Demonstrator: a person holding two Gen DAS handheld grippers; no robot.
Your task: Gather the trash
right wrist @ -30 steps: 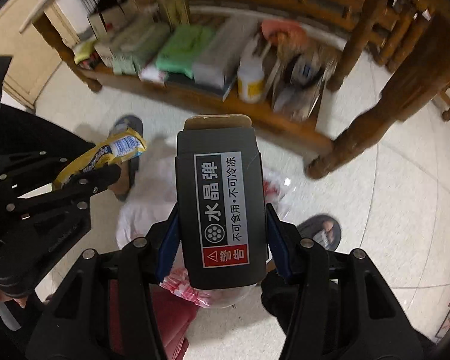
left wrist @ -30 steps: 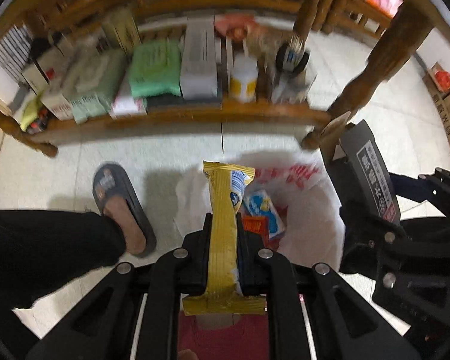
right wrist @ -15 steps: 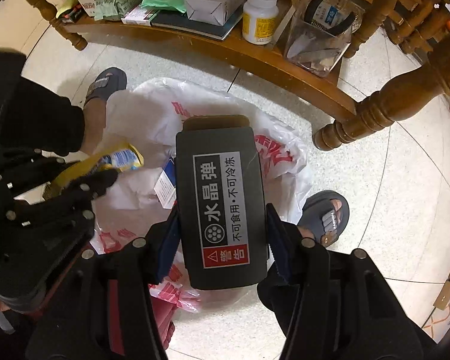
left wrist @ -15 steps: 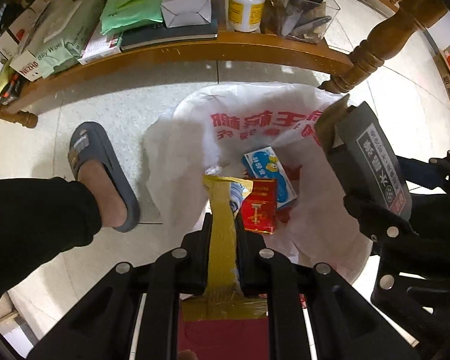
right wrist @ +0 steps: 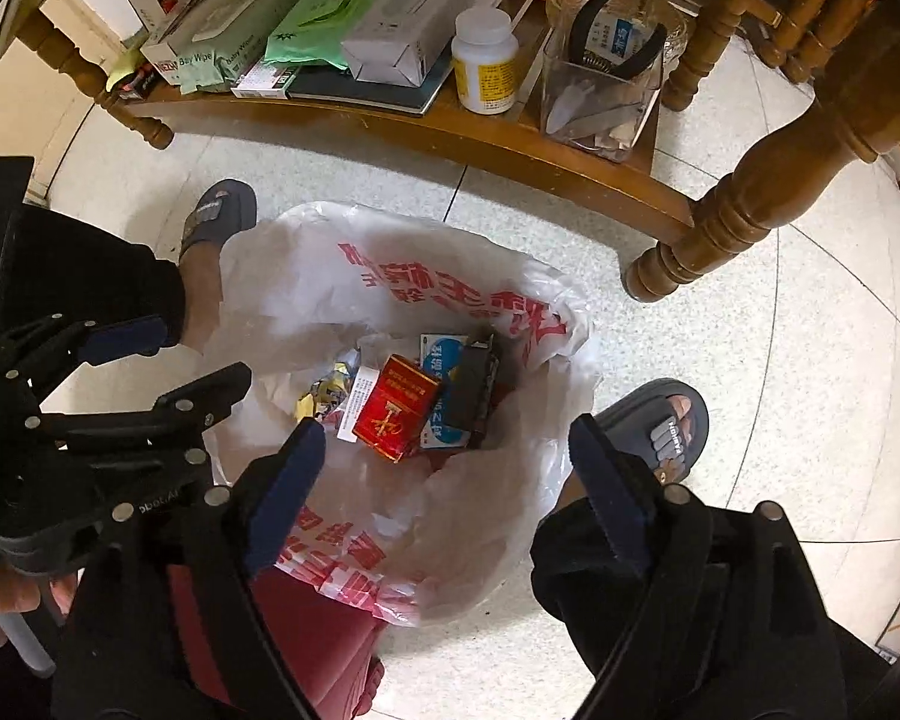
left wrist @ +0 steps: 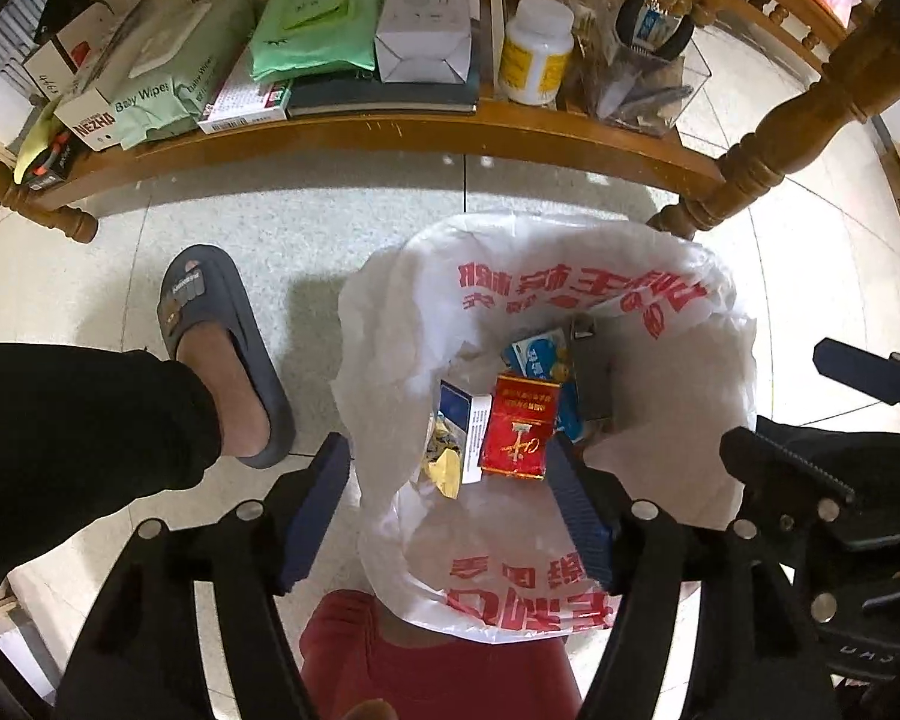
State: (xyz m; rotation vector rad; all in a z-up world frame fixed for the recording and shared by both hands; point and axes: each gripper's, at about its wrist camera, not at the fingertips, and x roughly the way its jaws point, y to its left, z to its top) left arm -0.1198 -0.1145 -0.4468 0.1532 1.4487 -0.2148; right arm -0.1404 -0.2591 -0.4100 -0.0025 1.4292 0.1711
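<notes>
Both grippers hang over the bag's (left wrist: 570, 276) open mouth: left gripper (left wrist: 450, 504) and right gripper (right wrist: 444, 480) have just spread and pinch nothing; the yellow wrapper (left wrist: 444, 462) and black box (right wrist: 474, 384) lie directly below, inside the bag

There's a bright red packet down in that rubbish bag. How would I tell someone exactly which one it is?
Find the white plastic bag with red lettering, open on the floor before the wooden shelf. Among the trash at its bottom lies the red packet, between a white-edged box and a black box; only it is solid red with gold writing.
</notes>
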